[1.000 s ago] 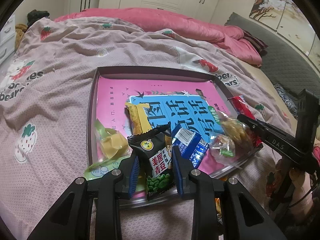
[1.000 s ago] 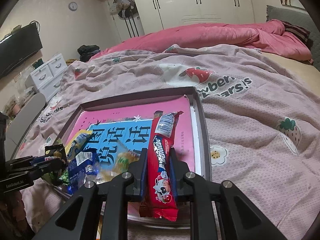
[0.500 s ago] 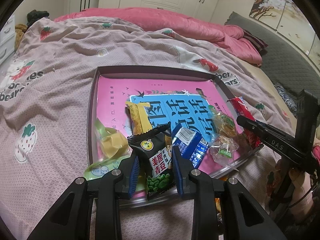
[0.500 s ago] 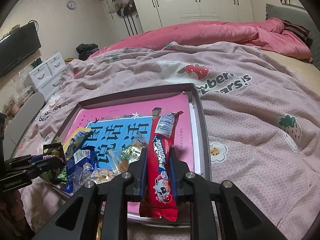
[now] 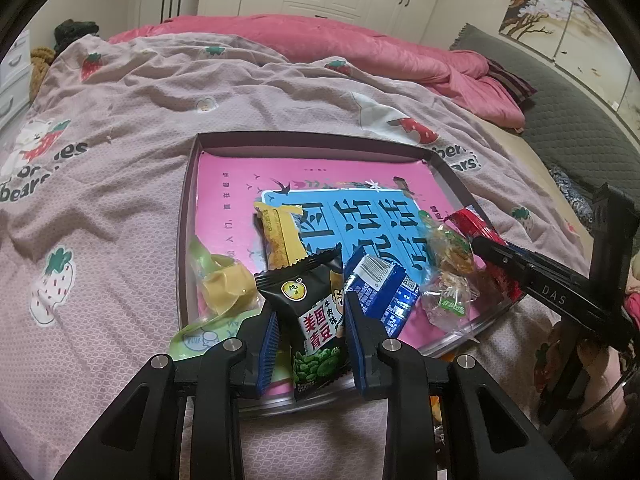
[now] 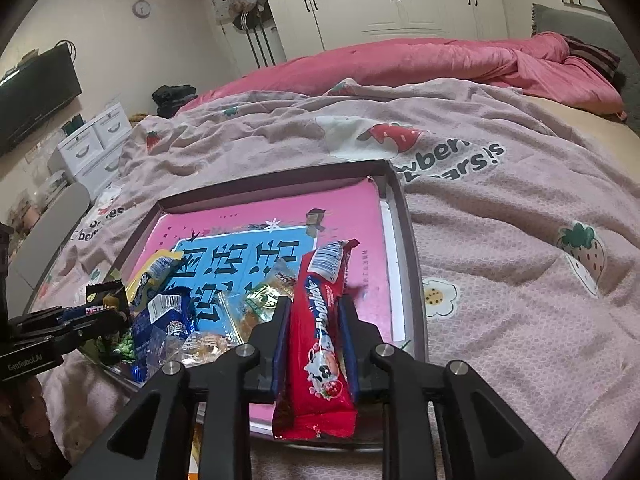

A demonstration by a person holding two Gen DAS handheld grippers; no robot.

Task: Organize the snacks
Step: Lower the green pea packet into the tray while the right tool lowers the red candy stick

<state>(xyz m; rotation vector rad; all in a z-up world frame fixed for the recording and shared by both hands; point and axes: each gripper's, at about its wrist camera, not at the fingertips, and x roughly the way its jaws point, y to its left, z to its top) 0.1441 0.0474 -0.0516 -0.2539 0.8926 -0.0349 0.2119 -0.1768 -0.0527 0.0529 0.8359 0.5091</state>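
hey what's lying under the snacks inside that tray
A pink book with a blue title panel lines the tray. The packets cover its near part, and the tray floor beneath it is hidden.

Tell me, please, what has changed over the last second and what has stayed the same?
The clear-wrapped snacks shifted left, off the right gripper's tip and toward the blue packet. Nothing was grasped or released: the left gripper stays shut on the black pea packet, the right on the red bar, over the tray.

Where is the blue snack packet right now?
The blue snack packet lies in the tray, near its front edge in the left wrist view. It sits between the green pea packet in the left gripper and the clear candy bags.
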